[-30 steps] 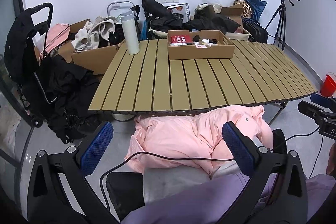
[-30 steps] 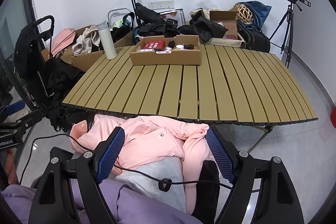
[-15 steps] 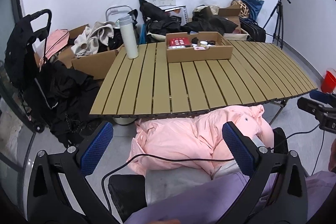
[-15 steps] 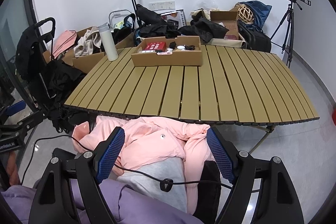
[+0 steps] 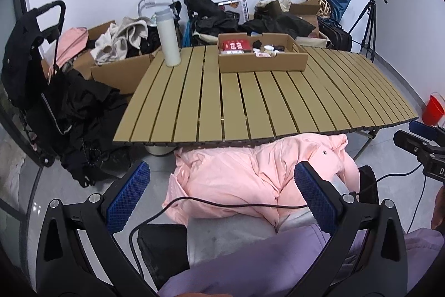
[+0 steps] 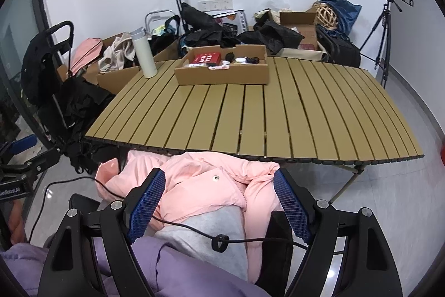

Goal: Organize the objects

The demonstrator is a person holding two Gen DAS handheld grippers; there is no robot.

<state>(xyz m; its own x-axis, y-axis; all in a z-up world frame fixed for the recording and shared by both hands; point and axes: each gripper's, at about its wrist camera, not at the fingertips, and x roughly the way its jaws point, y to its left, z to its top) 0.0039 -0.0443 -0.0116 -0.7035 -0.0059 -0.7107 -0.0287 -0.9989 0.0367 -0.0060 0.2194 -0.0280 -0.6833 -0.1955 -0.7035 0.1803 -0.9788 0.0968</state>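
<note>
I am holding both grippers low over my lap, in front of the near edge of the desk (image 6: 278, 113). The left gripper (image 5: 219, 196) is standing with its fingers (image 5: 128, 196) spread wide and nothing between the pads; the right gripper (image 6: 219, 205) is likewise gaping, empty. Just beyond both sets of fingers a pink jacket (image 6: 200, 183) is lying bunched on my knees, partly tucked under the desk's edge, with a black cable (image 5: 222, 205) trailing across it.

The things I judge I am meant to sort are sitting well beyond that: a shallow cardboard box (image 6: 222, 74) is resting at the far side of the desk, its long axis running across my view, with a red packet (image 6: 207, 57) at its left end and small items I cannot make out beside it. A white bottle (image 5: 168, 43) is standing upright on the far left corner, apart from the box. In the right wrist view the box is lying ahead and slightly left of the fingers; in the left wrist view it is lying ahead and to the right. Neither hand looks clearly nearer; the bottle favours the left

Against the earlier frames, almost nothing is changing: both grippers are keeping the same spread and place, and only the left view is tilting very slightly
</note>
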